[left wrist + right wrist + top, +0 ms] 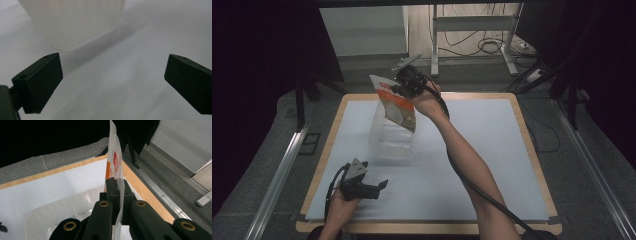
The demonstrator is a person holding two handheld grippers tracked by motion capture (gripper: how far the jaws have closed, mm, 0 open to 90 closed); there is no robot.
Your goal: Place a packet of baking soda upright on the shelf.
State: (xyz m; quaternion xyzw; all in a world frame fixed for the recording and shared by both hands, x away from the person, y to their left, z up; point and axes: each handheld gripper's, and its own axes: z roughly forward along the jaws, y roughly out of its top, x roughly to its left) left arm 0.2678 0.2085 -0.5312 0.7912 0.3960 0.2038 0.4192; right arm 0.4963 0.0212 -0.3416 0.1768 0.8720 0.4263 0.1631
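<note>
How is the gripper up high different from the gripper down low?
The right gripper is raised above the clear container; the left gripper sits low near the table. The right gripper is shut on the snack packet; the left gripper is open and holds nothing. Both are black, with two jaws, and each is held in a hand.

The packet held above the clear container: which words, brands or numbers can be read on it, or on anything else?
None can be read.
Packet, held by the right gripper: red and orange print, too blurred to read.
Clear container: no text visible.
Left gripper: no text visible.
</note>
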